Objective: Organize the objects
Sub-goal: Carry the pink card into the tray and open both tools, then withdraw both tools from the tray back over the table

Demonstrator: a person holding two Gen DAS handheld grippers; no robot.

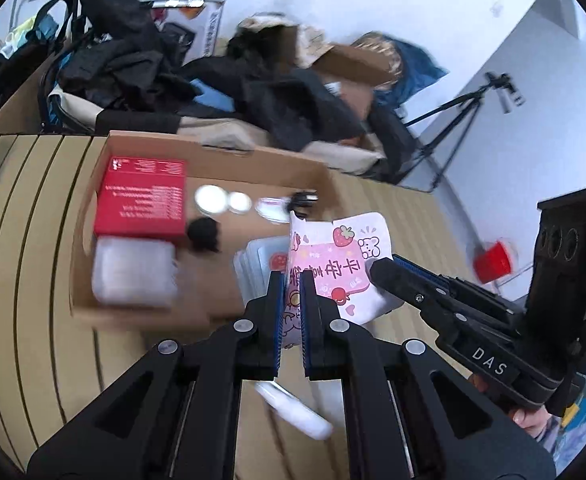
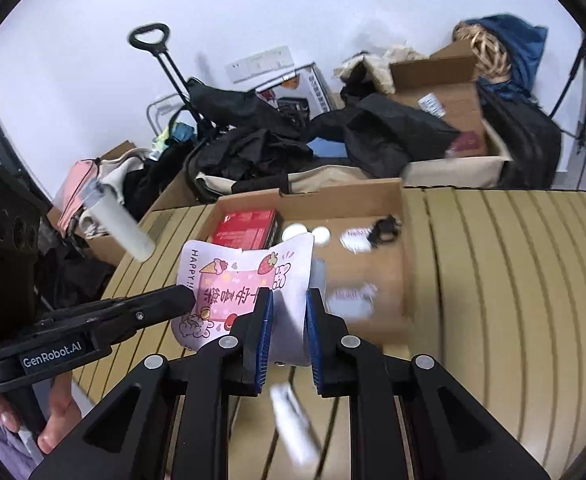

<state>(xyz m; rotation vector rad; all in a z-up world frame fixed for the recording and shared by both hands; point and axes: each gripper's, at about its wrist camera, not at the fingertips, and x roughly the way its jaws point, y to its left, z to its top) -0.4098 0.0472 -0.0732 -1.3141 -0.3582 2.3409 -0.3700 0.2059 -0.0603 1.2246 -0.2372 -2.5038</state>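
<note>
Wooden slats made up the table [image 2: 513, 280], the biggest thing there, and a brown cardboard box [image 1: 141, 312] sat on top of it. Inside the box lay a red box [image 1: 143, 200], a pale plastic case [image 1: 133, 272] just below it, two round silver lids [image 1: 211, 199], a small black thing [image 1: 203, 232] and a stack of light blue cards [image 1: 255, 268]. A pink and white card [image 1: 333, 268] with a strawberry and a bunny on it was held up over the near edge of the box. The left gripper [image 1: 291, 280] was pinching the card at its lower edge. The right gripper [image 2: 289, 300] had the other side of the card [image 2: 249, 292] between its blue pads [image 2: 263, 320], but the picture was blurry there, and a gap showed beside the paper, so it may only have been loosely closed on it. A small white tube [image 2: 295, 424] lay on the table under the grippers.
</note>
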